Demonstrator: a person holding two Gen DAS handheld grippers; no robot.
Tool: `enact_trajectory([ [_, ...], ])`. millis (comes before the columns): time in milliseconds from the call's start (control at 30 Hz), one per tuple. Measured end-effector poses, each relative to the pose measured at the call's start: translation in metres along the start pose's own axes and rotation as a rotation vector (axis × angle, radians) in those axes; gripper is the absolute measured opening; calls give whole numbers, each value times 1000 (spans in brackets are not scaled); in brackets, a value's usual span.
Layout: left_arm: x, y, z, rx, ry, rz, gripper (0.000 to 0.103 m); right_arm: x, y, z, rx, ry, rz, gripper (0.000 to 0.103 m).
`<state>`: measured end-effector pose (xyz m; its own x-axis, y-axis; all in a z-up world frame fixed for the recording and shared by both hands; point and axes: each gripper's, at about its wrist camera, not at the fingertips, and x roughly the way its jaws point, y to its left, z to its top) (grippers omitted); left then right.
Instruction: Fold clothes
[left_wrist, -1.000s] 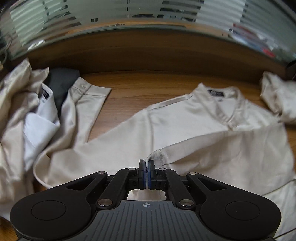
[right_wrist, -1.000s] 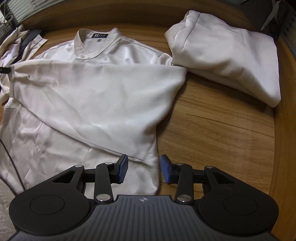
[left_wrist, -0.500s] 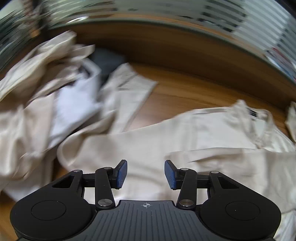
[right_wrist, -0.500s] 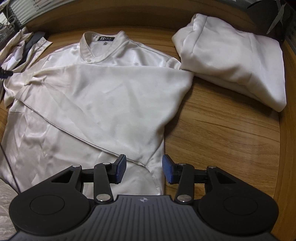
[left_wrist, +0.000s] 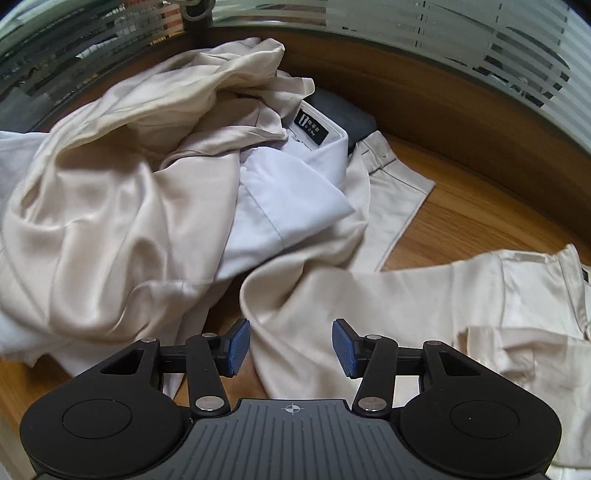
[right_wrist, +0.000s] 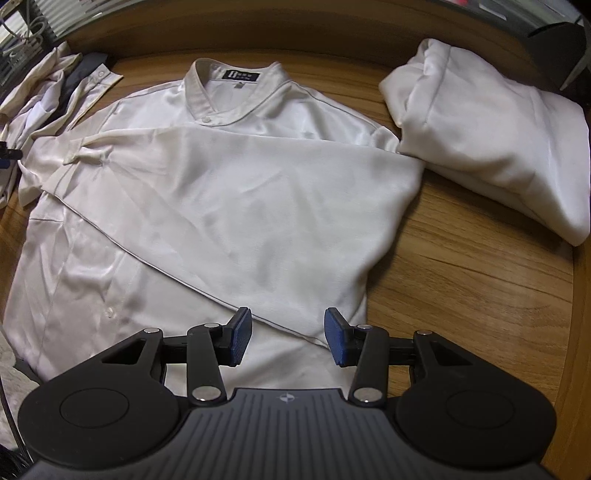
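Beneath the spread, empty right tool (right_wrist: 288, 341), the cream shirt (right_wrist: 236, 192), sleeve folded across.

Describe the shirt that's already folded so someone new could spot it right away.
On the wooden table, look right of the cream shirt spread flat, toward the far right corner. The folded shirt lies there as a compact, thick bundle, unlike the flat shirt and the rumpled pile of clothes at far left.

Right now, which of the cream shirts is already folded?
The cream bundle by the table's right edge; the spread shirt has just one sleeve folded across.
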<state>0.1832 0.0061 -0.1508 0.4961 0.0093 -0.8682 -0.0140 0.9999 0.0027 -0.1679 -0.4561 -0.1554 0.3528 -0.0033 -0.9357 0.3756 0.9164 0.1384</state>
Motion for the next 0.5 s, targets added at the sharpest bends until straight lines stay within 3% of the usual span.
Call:
enact_trajectory([
  [167,23,-3,11,-12,-24,33,52,-3,15,10,-13,-10,2,49],
  [500,58,-3,20,1,13,33,48,-7,38,27,30,-43,38,49],
])
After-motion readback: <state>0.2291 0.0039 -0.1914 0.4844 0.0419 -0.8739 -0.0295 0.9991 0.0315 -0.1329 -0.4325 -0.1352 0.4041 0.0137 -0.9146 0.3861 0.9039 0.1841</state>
